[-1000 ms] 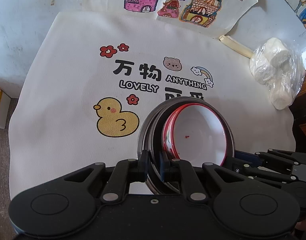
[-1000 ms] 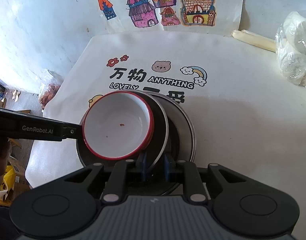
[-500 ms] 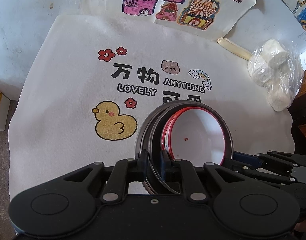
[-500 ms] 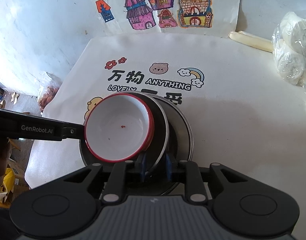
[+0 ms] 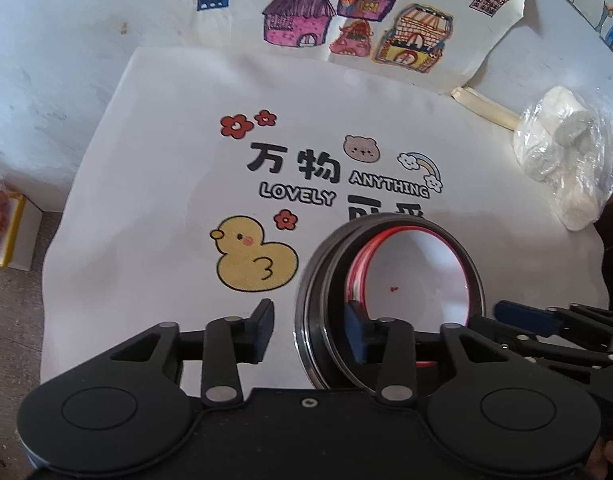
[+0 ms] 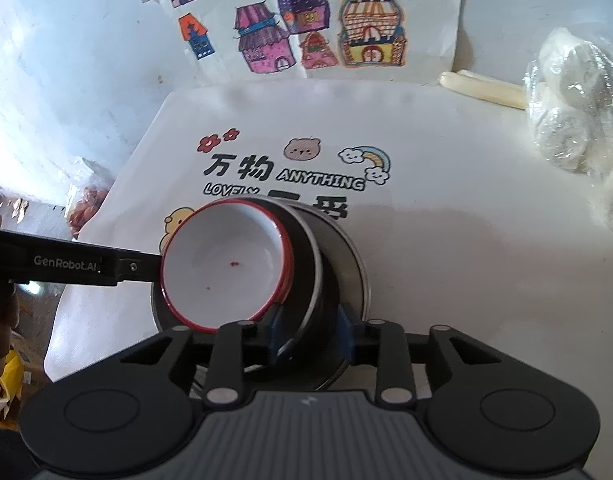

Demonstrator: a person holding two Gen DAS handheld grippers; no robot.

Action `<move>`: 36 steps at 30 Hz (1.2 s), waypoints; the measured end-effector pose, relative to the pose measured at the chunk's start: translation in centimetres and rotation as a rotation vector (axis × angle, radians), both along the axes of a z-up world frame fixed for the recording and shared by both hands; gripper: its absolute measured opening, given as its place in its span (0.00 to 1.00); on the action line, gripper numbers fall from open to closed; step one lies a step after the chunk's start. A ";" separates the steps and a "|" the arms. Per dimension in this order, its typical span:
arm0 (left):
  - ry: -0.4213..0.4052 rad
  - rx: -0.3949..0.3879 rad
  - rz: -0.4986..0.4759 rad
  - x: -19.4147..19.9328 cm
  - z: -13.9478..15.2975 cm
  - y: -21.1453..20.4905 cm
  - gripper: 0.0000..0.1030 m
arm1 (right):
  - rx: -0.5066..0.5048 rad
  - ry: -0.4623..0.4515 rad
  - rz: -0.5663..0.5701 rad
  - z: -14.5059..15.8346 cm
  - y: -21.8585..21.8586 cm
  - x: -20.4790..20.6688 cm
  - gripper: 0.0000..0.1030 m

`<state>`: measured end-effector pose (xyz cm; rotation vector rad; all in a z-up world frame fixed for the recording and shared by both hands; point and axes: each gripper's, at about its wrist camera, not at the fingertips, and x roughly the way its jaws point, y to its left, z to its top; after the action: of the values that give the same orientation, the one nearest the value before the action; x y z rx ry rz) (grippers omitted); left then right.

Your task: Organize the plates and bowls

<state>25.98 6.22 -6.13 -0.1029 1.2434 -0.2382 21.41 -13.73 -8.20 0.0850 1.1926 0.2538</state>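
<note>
Stack: white bowl with a red rim (image 6: pixel 226 268) nested in a dark bowl with a steel edge (image 6: pixel 306 280), both inside a larger steel bowl (image 6: pixel 352 264); I see the inner two tilted, leaning toward my left side.
Location: stack rests on the white printed cloth (image 5: pixel 154 184), over the lower part of its black lettering, just beside the yellow duck print (image 5: pixel 254 260).
Left gripper (image 5: pixel 308 332): jaws have just been opening; I read them parted, one blue pad outside the stack on the cloth side, the other inside the dark bowl, with a clear gap to the outer pad, so nothing is clamped.
Right gripper (image 6: pixel 312 334): jaws have just been opening; the stack's near rims sit between the pads, and I see no pad pressing on them.
Contents: a few small red specks on the white bowl's floor.
Surroundings: coloured house drawings (image 6: pixel 306 36) on paper beyond the cloth; clear plastic bag of white lumps (image 5: pixel 566 164) at the far right; pale stick (image 6: pixel 482 90) lying next to it.
</note>
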 end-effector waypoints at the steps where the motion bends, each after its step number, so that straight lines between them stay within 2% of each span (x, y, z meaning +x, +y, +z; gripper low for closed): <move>1: -0.006 0.006 0.003 0.0 0.0 0.0 0.46 | -0.003 -0.004 -0.005 0.1 -0.1 0.0 0.39; 6: -0.030 0.025 0.014 -0.2 0.2 0.2 0.56 | 0.000 -0.025 -0.023 0.5 -0.4 -0.2 0.56; 15: -0.058 0.077 0.014 -0.2 0.5 0.2 0.74 | -0.007 -0.050 -0.033 0.9 -0.3 -0.4 0.64; 19: -0.078 0.090 0.015 -0.3 0.7 0.3 0.80 | -0.010 -0.061 -0.045 1.1 -0.6 -0.5 0.73; 21: -0.083 0.091 0.018 -0.4 0.8 0.4 0.81 | -0.013 -0.066 -0.055 1.2 -0.8 -0.5 0.81; 22: -0.085 0.094 0.018 -0.4 0.8 0.5 0.85 | -0.015 -0.068 -0.061 1.3 -0.9 -0.6 0.87; 23: -0.088 0.096 0.018 -0.5 0.8 0.5 0.91 | -0.015 -0.070 -0.069 1.3 -1.0 -0.6 0.88; 28: -0.105 0.082 0.011 -0.8 0.9 0.7 0.99 | -0.027 -0.077 -0.097 1.6 -1.5 -0.7 0.95; 33: -0.102 0.029 0.036 -1.1 0.5 1.0 0.99 | -0.060 -0.090 -0.100 2.2 -1.7 -1.2 0.99; 36: -0.137 0.008 0.053 -1.5 0.8 1.4 0.99 | -0.093 -0.108 -0.099 2.9 -1.9 -1.9 1.00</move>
<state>24.51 7.60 -5.34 -0.1108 1.1043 -0.1915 19.53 -15.64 -5.31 0.0482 1.0883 0.1143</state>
